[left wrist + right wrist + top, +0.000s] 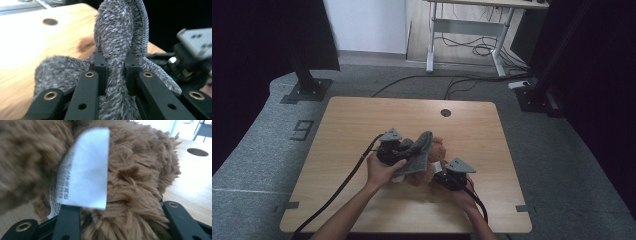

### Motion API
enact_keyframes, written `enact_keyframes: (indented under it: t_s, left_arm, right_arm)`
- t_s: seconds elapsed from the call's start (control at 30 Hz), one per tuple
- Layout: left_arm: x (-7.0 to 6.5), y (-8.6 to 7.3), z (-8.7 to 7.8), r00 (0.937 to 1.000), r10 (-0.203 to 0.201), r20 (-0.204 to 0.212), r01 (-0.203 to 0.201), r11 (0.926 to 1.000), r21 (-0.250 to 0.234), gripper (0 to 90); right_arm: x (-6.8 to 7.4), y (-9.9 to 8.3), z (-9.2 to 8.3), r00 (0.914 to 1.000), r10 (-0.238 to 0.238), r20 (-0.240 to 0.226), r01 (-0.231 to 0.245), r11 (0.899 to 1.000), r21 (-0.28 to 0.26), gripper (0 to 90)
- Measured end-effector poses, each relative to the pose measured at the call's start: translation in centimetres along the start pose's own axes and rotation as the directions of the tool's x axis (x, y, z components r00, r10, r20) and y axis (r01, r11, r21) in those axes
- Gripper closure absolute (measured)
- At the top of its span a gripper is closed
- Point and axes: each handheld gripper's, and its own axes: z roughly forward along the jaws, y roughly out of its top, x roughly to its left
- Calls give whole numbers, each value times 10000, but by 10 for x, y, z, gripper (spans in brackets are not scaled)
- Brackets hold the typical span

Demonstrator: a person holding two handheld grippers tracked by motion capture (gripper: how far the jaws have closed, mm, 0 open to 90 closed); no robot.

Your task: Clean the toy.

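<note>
Two grippers work one soft bundle near the middle of the bench. The left gripper is clamped on a bunched fold of the grey knit garment, which rises from between its jaws toward twelve o'clock in the left gripper view. The right gripper has its jaws on either side of the brown plush toy, pressed into the fur, with the white care label lying over the jaw at seven o'clock. Seen from above, the garment drapes over the toy, with the left gripper at nine o'clock of it and the right at five o'clock. To do this well, I judge the right gripper should pin the toy steady while the left draws the cloth slowly, keeping the fold deep between its jaws so the knit does not slip or snag.
</note>
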Motion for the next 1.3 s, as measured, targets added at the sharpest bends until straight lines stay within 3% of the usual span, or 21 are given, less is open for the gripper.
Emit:
enact_keyframes:
  t_s: [0.03, 0.1, 0.2, 0.37, 0.53, 0.63, 0.7, 0.8, 0.93, 1.07, 1.27, 1.3]
  left_arm:
    - [-6, 4, 6, 9999, 25, 117, -26, 9999, 111, 772]
    - [-15, 8, 20, 10000, 70, -39, -68, 9989, 461, 766]
    - [-19, 0, 42, 9993, 256, -289, -219, 9922, 1226, 761]
    - [-22, -6, 37, 9966, 691, -453, -624, 9888, 1359, 772]
    - [-16, -17, 18, 9960, 679, -573, -607, 9910, 1192, 773]
    - [-7, -26, 4, 9961, 453, -759, -379, 9947, 959, 773]
    - [9, -37, -13, 9958, 66, -916, 7, 9968, 797, 773]
    - [21, -47, -33, 9904, 40, -1381, 54, 9977, 681, 776]
    - [31, -56, -55, 9872, -201, -1581, 252, 9992, 308, 777]
    - [41, -67, -77, 9793, -435, -1979, 448, 9990, 23, 776]
    - [65, -95, -95, 9535, -1125, -2795, 1149, 9933, -77, 775]
    - [69, -97, -97, 9520, -1329, -2756, 1365, 9906, -63, 775]
  right_arm:
    - [3, 0, 0, 9999, -106, 94, 106, 9999, 15, 536]
    - [6, 0, 0, 9996, -142, 250, 142, 9999, 33, 534]
    - [5, -1, -2, 9995, -176, 257, 175, 9998, 39, 534]
    - [5, -5, -4, 9994, -273, 233, 272, 9996, 52, 534]
    - [5, -6, -8, 9992, -350, 171, 348, 9993, 110, 534]
    - [5, -6, -8, 9995, -308, 107, 307, 9995, 85, 535]
    - [5, -6, -8, 9995, -302, 86, 301, 9995, 76, 535]
    - [5, -6, -9, 9995, -299, 63, 298, 9995, 47, 535]
    - [5, -7, -9, 9995, -316, 0, 316, 9995, 26, 535]
    - [5, -7, -9, 9996, -277, -40, 277, 9996, 38, 535]
    - [3, -7, -9, 9997, -225, -136, 225, 9997, 34, 535]
    - [3, -7, -9, 9997, -202, -146, 202, 9998, 32, 535]
